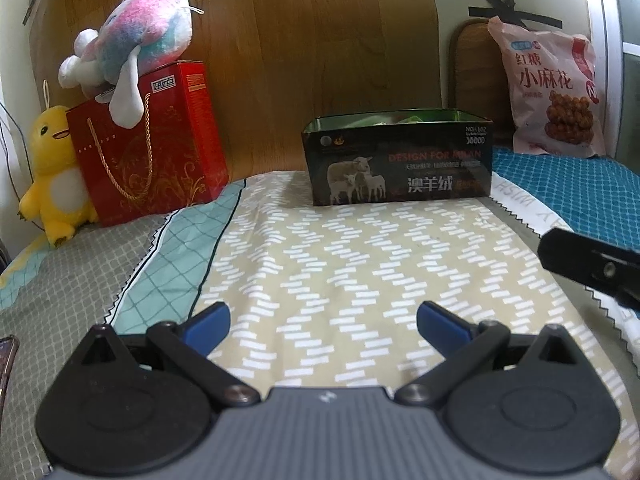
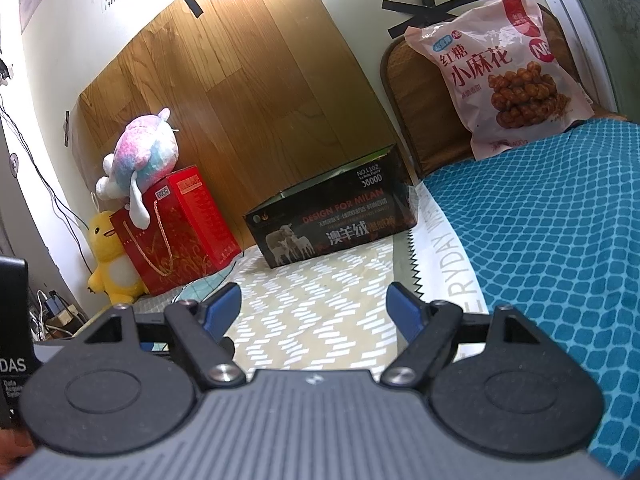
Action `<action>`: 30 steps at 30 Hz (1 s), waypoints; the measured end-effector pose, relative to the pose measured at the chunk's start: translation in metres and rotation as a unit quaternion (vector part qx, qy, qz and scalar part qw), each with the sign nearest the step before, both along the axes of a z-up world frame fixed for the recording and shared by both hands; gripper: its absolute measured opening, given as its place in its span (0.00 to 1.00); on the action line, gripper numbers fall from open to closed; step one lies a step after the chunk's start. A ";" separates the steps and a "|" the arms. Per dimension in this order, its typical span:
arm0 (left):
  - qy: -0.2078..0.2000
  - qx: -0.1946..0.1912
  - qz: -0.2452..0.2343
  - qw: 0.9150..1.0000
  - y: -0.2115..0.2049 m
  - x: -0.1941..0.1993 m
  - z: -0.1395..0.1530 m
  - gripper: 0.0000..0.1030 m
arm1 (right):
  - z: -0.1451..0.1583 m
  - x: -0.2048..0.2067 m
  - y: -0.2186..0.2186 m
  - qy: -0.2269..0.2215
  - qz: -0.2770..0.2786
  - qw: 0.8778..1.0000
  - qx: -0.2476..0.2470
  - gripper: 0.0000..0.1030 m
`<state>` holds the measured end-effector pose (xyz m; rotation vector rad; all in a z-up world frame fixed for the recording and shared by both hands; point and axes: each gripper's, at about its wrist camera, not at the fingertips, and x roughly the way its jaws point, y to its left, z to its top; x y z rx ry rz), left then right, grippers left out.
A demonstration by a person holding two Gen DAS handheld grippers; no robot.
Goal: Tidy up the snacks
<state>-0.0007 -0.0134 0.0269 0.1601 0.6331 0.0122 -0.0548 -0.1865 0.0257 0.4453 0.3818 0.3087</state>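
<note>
Reading "DESIGN FOR MILAN": black box (image 1: 400, 160), sheep picture.

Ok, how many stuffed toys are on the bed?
2: a yellow duck plush beside the red gift bag, and a pink-and-blue plush lying on top of it. Others may be hidden.

On the black box (image 1: 400, 160) at the far middle we read "DESIGN FOR MILAN", "澳羊绒" and "3600D". The pink snack bag (image 2: 508, 72) at the far right says "红糖 小麻花". The white bed strip (image 2: 448, 256) reads "ERYDAY". A black device (image 2: 12, 320) at near left shows "DAS".
</note>
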 end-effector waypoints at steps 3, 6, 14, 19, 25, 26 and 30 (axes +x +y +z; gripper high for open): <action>0.010 -0.001 -0.012 1.000 -0.002 0.000 0.000 1.00 | 0.000 0.000 0.000 -0.001 0.000 1.000 0.002 0.79; 0.016 -0.001 -0.015 1.000 -0.005 0.000 -0.002 1.00 | 0.000 0.000 -0.001 -0.001 0.000 1.000 0.002 0.79; 0.035 0.000 -0.018 0.999 -0.008 0.000 -0.006 1.00 | 0.000 0.000 -0.001 -0.001 -0.001 1.000 0.003 0.79; 0.043 0.001 -0.020 0.999 -0.011 0.000 -0.008 1.00 | 0.000 0.000 -0.001 -0.001 -0.001 1.000 0.003 0.79; 0.044 -0.002 -0.022 0.999 -0.010 -0.001 -0.009 1.00 | 0.001 -0.001 -0.001 -0.002 0.000 1.000 0.003 0.79; 0.041 -0.004 -0.024 0.999 -0.010 -0.001 -0.009 1.00 | 0.001 -0.001 -0.001 -0.002 0.000 1.000 0.003 0.79; 0.038 -0.008 -0.033 0.999 -0.010 -0.003 -0.008 1.00 | 0.001 -0.001 -0.001 -0.001 0.000 1.000 0.003 0.79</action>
